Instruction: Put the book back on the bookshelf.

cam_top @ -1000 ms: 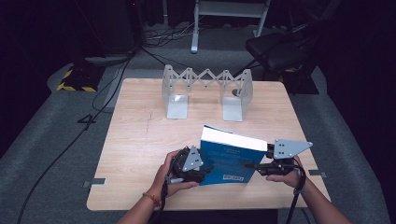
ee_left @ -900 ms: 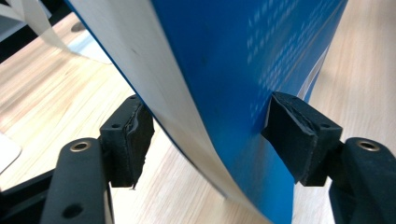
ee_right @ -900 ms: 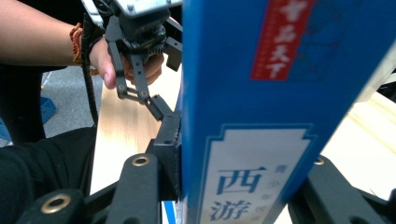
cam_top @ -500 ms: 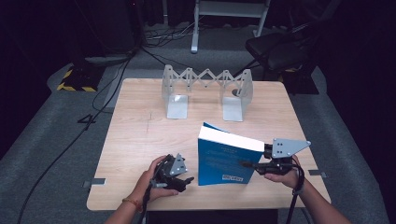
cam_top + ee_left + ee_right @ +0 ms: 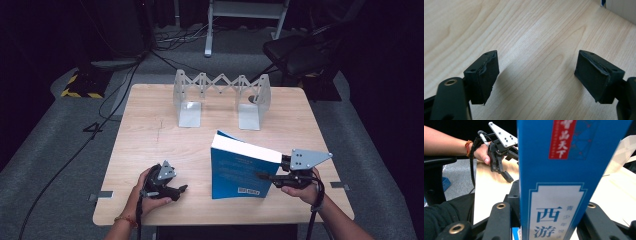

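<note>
A blue book stands upright on the wooden table, its white page edge on top. My right gripper is shut on its right edge. In the right gripper view the blue spine sits between the jaws, which have just been closing on it. My left gripper lies low over the table, a short way left of the book and apart from it. Its jaws have just been opening. The pads stand wide with only bare wood between them. A corner of the book shows at the upper right.
A metal folding book rack with two upright end plates stands at the back middle of the table. A dark chair and floor cables lie beyond the table. The front table edge runs just under both hands.
My left gripper has come off the book's left edge, opened, and moved left and down toward the table. The book now stands more upright, held by the right gripper alone.
</note>
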`<action>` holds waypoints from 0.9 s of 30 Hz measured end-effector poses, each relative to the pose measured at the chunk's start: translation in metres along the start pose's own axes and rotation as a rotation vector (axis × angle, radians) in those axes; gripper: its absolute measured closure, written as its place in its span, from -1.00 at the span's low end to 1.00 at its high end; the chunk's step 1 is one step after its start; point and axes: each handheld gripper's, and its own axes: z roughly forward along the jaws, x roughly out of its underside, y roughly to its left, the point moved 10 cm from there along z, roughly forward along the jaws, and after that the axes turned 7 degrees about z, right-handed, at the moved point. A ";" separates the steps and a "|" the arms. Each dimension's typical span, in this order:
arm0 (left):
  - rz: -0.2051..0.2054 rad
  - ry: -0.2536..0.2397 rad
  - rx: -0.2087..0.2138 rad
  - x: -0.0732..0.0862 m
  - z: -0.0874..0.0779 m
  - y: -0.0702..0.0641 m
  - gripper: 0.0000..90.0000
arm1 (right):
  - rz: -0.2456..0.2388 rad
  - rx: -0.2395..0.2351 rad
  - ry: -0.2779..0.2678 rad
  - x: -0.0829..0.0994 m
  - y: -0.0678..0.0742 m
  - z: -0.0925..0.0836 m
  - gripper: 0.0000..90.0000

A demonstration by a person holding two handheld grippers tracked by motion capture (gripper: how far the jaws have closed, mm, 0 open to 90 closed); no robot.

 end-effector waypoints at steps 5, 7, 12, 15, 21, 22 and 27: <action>-0.014 0.005 0.008 0.001 0.000 0.000 -0.58 | 0.017 -0.010 0.005 -0.004 0.001 -0.001 0.37; -0.014 0.005 0.006 0.000 0.000 0.000 -0.59 | 0.011 -0.004 0.002 -0.007 0.002 0.000 0.37; -0.016 0.005 0.005 0.000 0.000 0.000 -0.59 | -0.008 0.002 0.013 -0.018 0.003 0.001 0.38; -0.017 0.005 0.004 0.000 0.000 0.000 -0.59 | -0.017 -0.002 0.017 -0.020 0.006 0.002 0.38; -0.017 0.005 0.007 0.000 0.000 0.000 -0.59 | -0.027 -0.007 0.026 -0.025 0.010 0.002 0.38; -0.017 0.005 0.007 0.000 0.000 0.000 -0.60 | -0.027 -0.007 0.026 -0.025 0.010 0.002 0.38; -0.016 0.005 0.006 0.000 0.000 0.000 -0.59 | -0.034 -0.004 0.029 -0.032 0.012 0.004 0.38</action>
